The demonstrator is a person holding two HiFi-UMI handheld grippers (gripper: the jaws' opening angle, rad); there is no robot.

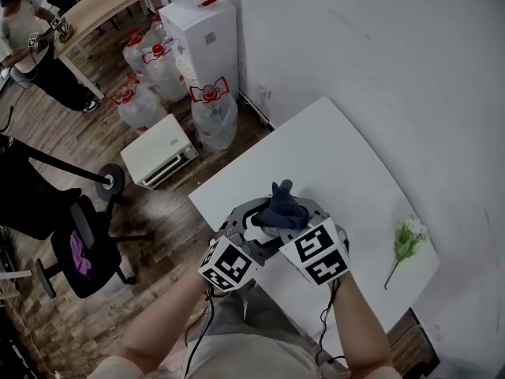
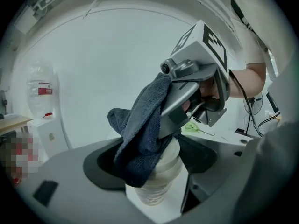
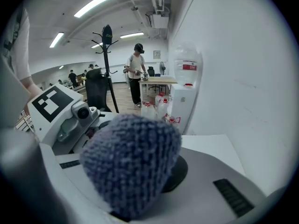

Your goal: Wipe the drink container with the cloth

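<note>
Cup: drink container (image 2: 156, 183), clear plastic w/ pale lid, upright btwn left gripper's jaws, over near-left corner of table (image 1: 339, 148); whether its base rests on tabletop, can't tell.
Cup contents: pale thru the wall, can't tell what or how full.
Cloth: dark blue cloth (image 2: 140, 134) bunched, draped over lid and down cup's left side, touching both; one corner sticks up free.
Left gripper: left gripper (image 2: 152, 164) narrow, jaws closed against drink container's sides, pads just under lid.
Right gripper: right gripper (image 3: 140, 185) clamped tight on cloth; wad fills its own view, jaw tips buried in it. Sits above and right of cup, tilted down onto lid.
In the way: cloth hides most of lid and cup's left wall; the two marker cubes cover the cup from head view, only a white sliver shows.
On table: green sprig (image 1: 406, 243) w/ pale flower head, lying flat near right edge, well apart from grippers.
Floor, left of table: water jugs (image 1: 213, 117) w/ red caps, clustered beside white dispenser (image 1: 207, 34); white box appliance (image 1: 160, 150); black chair (image 1: 83, 251).
Background: person (image 1: 31, 46) standing at wooden desk (image 1: 102, 2), far left.
</note>
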